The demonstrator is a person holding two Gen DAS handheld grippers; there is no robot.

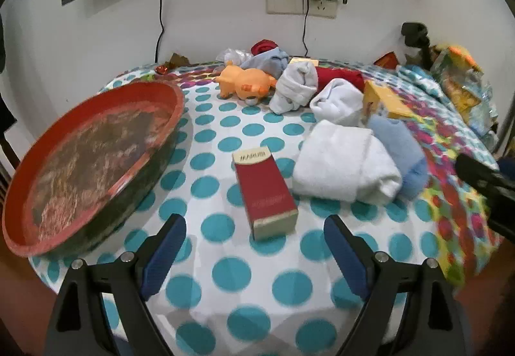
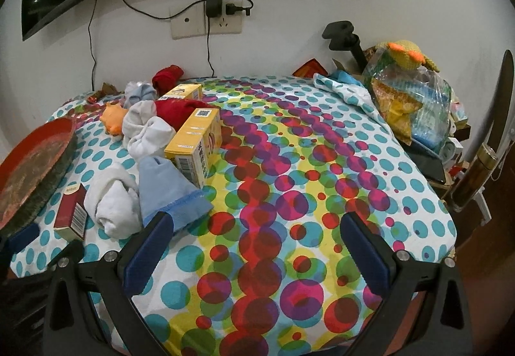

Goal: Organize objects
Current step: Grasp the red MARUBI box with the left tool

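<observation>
Nearest to us, our left tool (image 1: pixel 254 254) hangs over the dotted cloth (image 1: pixel 225 272) of the desk with its blue pads spread wide and nothing between them. Just past its tips lies the red box (image 1: pixel 265 192), flat on the cloth, with the round red tray (image 1: pixel 93 159) to its left, one edge lifted. Right of the box sit a rolled white sock (image 1: pixel 344 161) and a pale blue sock (image 1: pixel 402 150) touching it. Our right tool (image 2: pixel 252 245) is likewise released and holds nothing, hovering above the bright-spotted middle of the cloth. Its left finger reaches the hem of the blue sock. Farther on stands a yellow box (image 2: pixel 196 146). Beyond it are more white socks (image 2: pixel 145 127), an orange toy (image 1: pixel 244 82) and red cloth (image 2: pixel 180 111), heaped together near the wall.
</observation>
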